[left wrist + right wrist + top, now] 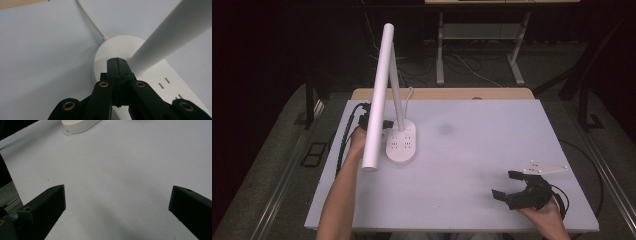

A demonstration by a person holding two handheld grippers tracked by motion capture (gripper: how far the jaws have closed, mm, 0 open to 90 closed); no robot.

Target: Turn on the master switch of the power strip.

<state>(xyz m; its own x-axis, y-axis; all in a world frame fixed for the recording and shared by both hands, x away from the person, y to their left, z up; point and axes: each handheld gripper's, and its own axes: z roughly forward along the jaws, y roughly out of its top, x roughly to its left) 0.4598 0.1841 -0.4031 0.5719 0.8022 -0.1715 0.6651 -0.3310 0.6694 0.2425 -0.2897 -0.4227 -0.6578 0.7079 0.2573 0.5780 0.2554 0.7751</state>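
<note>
High view first: a white desk lamp with an oval socket base (401,143) stands on the left part of the pale grey table top (472,150), its slim stem rising from the back of the base and its long white tube head (378,95) slanting forward over the near edge of the base. The left gripper (379,125) sits just beside the base on its left, tips pointing at the foot of the stem. In the left gripper view the two black jaws are pressed flat together with nothing between them, and the tip (116,62) lies over the rear of the base (120,47), right next to the stem (172,32); whether it actually presses on the plastic I cannot tell. A thin white cord (91,21) leaves the back of the base.

From above, the lamp head covers most of the left gripper and part of the person's left hand (357,142), so its body is hard to make out.

The right gripper (507,186) rests well apart, at the near right of the table, jaws spread wide and empty; its own view has bare table between them and one end of the base (80,126) far off.
</note>
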